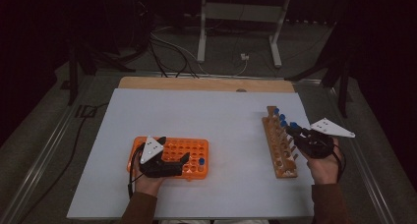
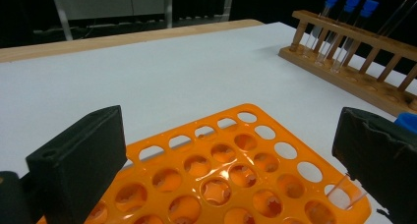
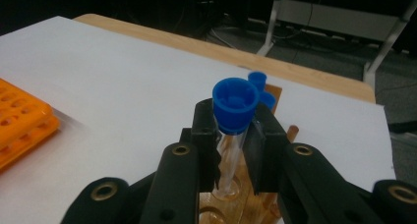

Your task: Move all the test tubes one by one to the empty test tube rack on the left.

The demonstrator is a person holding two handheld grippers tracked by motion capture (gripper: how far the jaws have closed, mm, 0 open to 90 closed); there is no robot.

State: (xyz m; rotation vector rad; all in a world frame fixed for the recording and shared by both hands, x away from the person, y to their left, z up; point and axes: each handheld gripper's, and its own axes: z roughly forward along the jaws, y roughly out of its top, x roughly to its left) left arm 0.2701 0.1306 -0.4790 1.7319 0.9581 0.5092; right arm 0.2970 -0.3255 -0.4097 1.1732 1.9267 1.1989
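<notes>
My right gripper point(image 3: 235, 153) is shut on a clear test tube with a blue cap point(image 3: 235, 102). It holds the tube upright, its lower end just over a hole of the wooden rack point(image 3: 231, 197). From above, that gripper point(image 1: 296, 131) hangs at the right side of the wooden rack point(image 1: 278, 150), where three more blue-capped tubes point(image 1: 281, 117) stand at the far end. My left gripper point(image 2: 226, 155) is open, its jaws standing wide over the orange rack point(image 2: 231, 175). One blue-capped tube point(image 1: 201, 161) stands in the orange rack point(image 1: 194, 148) by the right jaw.
Both racks sit on a white table top point(image 1: 216, 116) with a wooden strip point(image 1: 196, 83) along its far edge. Beyond it, cables and a metal stand point(image 1: 201, 32) are on the dark floor. A broad bare stretch of white lies between the two racks.
</notes>
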